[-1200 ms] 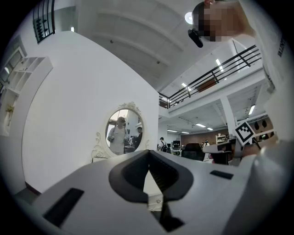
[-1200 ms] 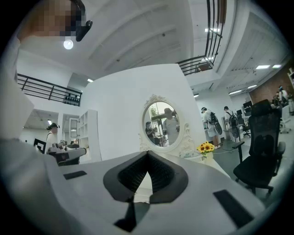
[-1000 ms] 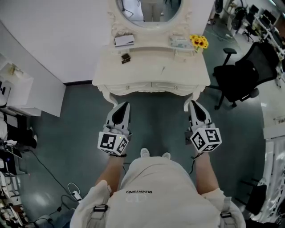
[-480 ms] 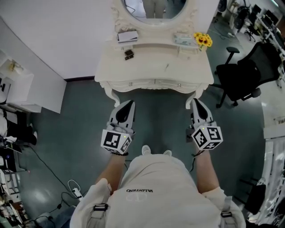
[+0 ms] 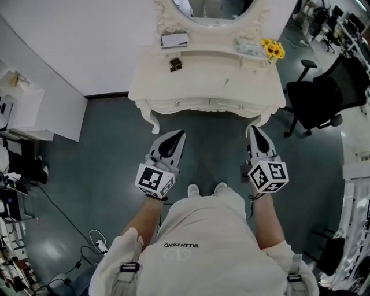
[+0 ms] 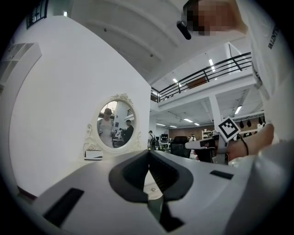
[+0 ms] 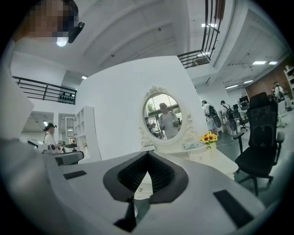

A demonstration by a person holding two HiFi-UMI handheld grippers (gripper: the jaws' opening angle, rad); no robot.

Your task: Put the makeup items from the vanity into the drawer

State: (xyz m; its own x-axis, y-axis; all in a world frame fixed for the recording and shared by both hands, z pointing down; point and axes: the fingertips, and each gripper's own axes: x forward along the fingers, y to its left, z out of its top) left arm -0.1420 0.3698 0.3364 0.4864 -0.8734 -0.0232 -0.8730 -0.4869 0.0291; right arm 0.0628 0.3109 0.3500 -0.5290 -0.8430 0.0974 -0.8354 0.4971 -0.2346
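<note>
Lying untouched on the vanity [image 5: 254,87], the makeup items were spread out. A small dark case [image 5: 176,63] sat at the back left of the top, and a thin stick [image 5: 226,82] lay right of centre. A flat white box [image 5: 174,40] rested on the raised shelf left of the mirror [image 5: 215,8], and a pale item [image 5: 248,47] lay on the shelf to the right, just beside some sunflowers [image 5: 273,50]. Under the top the drawers were closed, their knobs [image 5: 177,104] showing on the front. Both grippers hung in front of the vanity over the dark floor [image 5: 104,173], well apart from every item. The left gripper [image 5: 176,136] pointed toward the vanity's left leg, its jaws closed tip to tip with nothing between them. The right gripper [image 5: 253,132] had its tips near the right leg, its jaws likewise together and empty. The person's shoes [image 5: 193,189] stood on the floor between the two grippers, closer to the body. A black chair [image 5: 315,98] stood right of the vanity, and a white cabinet [image 5: 23,115] stood by the wall at the left.
</note>
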